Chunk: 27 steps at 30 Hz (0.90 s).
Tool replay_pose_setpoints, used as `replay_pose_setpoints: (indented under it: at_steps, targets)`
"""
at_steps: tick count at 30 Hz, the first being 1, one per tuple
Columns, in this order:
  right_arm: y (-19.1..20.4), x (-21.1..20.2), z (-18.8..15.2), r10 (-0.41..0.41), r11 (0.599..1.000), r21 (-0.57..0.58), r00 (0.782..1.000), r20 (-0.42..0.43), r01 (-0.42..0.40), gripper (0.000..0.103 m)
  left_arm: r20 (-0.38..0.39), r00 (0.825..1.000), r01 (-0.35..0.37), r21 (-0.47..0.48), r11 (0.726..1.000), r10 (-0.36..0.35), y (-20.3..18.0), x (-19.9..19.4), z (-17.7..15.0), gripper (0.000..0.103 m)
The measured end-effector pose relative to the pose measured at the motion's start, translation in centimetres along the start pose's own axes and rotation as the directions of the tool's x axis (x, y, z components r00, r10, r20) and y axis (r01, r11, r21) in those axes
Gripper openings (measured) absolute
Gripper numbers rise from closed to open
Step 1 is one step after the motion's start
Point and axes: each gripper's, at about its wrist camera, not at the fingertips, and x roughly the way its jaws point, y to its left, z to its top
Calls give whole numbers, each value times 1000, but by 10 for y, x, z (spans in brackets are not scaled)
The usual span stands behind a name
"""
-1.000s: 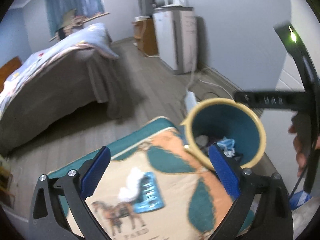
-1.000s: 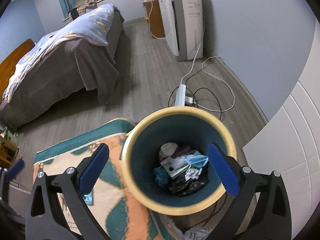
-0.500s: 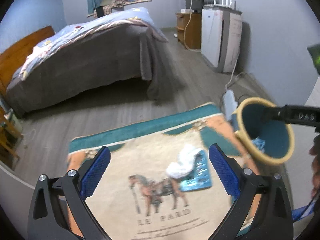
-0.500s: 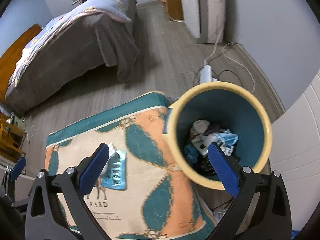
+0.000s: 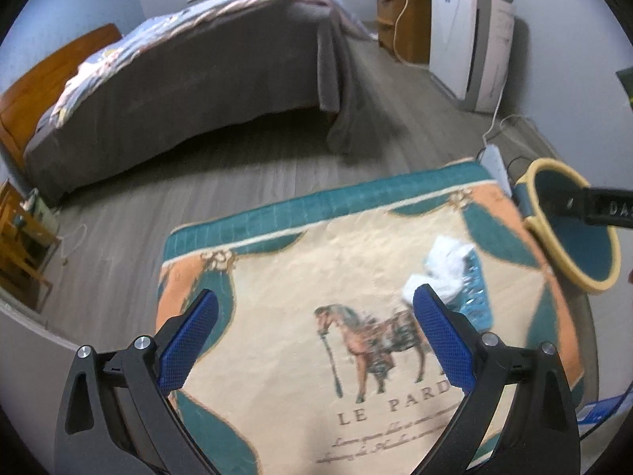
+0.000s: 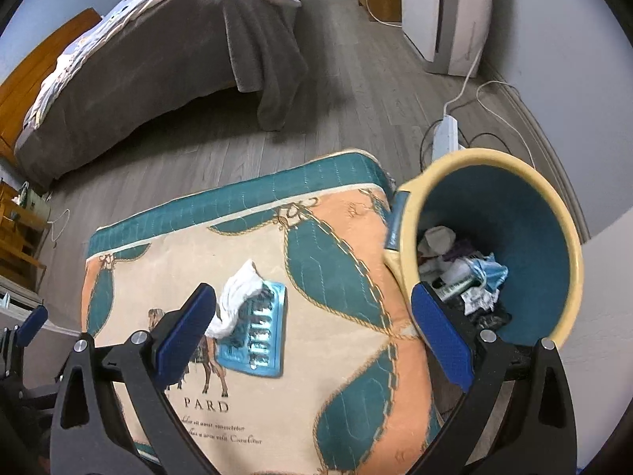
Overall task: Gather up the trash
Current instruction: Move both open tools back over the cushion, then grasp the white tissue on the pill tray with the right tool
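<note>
A crumpled white tissue lies on a blue blister pack on the horse-print cloth. Both also show in the left wrist view, the tissue over the pack. A yellow-rimmed teal trash bin holding several scraps stands just right of the cloth; it shows in the left wrist view too. My left gripper is open and empty above the cloth. My right gripper is open and empty, between the tissue and the bin.
A bed with a grey cover stands beyond the cloth. A white appliance and a wooden cabinet stand along the far wall. A power strip with cables lies on the floor behind the bin.
Both grippers have swung left, away from the bin and over the cloth. The tissue and blister pack now sit nearer the middle of the right wrist view.
</note>
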Motion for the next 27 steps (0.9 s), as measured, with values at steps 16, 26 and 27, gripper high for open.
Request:
replay_pose_setpoints:
  at_steps: [16,26,27]
  targets:
    - [33,65,7,-36,995,-101,993,-115,24,97,-52,998,48,21,999,-47,7,42,12,98]
    - [61,87,2,-1,994,-107,985,-172,-18,92,-40,998,42,27,999,-41,27,45,13,98]
    - [64,89,1,1,994,-111,984,-178,-21,90,-39,998,43,24,999,-42,29,44,13,98]
